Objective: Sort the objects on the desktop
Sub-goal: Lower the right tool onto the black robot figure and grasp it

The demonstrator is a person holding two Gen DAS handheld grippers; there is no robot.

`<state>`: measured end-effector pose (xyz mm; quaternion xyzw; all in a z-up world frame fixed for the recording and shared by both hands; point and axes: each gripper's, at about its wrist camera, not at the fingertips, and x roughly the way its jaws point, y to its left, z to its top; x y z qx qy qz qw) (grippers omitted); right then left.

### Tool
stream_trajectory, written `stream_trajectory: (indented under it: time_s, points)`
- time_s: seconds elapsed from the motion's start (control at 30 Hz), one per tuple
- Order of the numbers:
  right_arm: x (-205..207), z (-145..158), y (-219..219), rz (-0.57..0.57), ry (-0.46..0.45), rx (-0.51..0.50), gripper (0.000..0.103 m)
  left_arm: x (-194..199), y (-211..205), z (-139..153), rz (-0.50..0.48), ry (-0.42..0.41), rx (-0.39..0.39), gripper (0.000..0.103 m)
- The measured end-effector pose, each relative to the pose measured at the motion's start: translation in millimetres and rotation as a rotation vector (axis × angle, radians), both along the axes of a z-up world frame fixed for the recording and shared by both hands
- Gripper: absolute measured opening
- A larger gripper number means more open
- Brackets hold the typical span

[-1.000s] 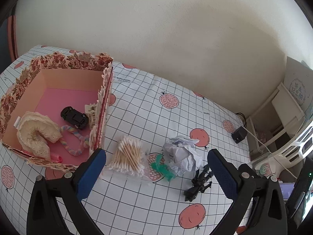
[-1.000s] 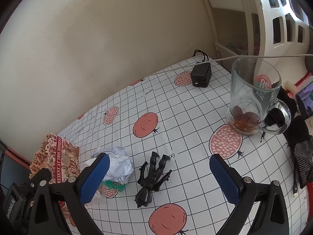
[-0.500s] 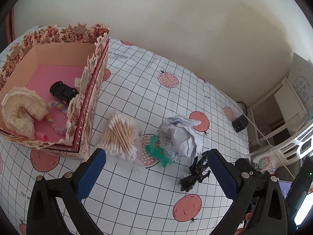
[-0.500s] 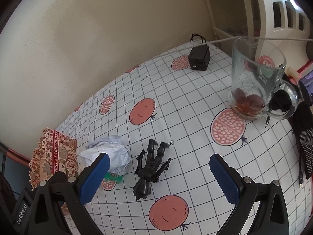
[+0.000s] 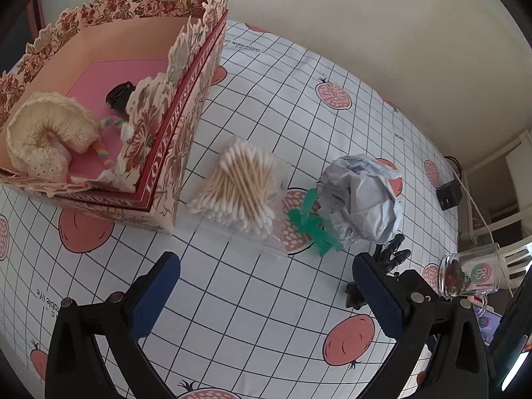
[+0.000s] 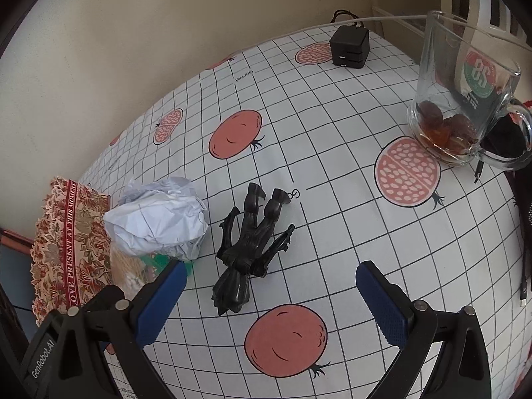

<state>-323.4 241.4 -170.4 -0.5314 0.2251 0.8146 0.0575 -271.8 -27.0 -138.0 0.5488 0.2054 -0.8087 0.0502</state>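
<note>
White checked tablecloth (image 6: 332, 232) printed with red fruit covers the desk, and on it a black toy figure (image 6: 251, 246) lies flat just beyond the right gripper (image 6: 267, 294), whose blue jaws stand spread wide with nothing between them. Just left of the figure sit a crumpled paper ball (image 5: 364, 204), a green plastic piece (image 5: 311, 226) and a clear bag of cotton swabs (image 5: 241, 188), all ahead of the left gripper (image 5: 266, 291), also spread and empty. Farther left stands the floral box (image 5: 176, 126); far right, a glass mug (image 6: 465, 96) and black adapter (image 6: 349, 50).
</note>
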Motion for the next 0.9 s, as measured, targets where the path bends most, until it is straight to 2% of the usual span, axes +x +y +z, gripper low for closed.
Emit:
stream_trajectory:
  time_s: [0.27,0.47,0.67,0.73,0.9]
  points:
    - [-3,-10,-14,0.024,-0.04,0.015,0.102,2,-13,-12,0.055,-0.072,0.005,0.103]
    - [-5,-13,-23,0.036,-0.046,0.026,0.091,4,-19,-18,0.077,-0.108,0.014,0.103]
    - [-8,-18,-29,0.044,-0.066,0.039,0.074,3,-20,-18,0.064,-0.114,0.021,0.103]
    - [-8,-19,-31,0.053,-0.069,0.05,0.06,2,-22,-18,0.065,-0.118,0.023,0.103]
    - [-8,-22,-27,0.043,-0.083,0.046,0.045,0,-25,-19,0.07,-0.122,0.029,0.103]
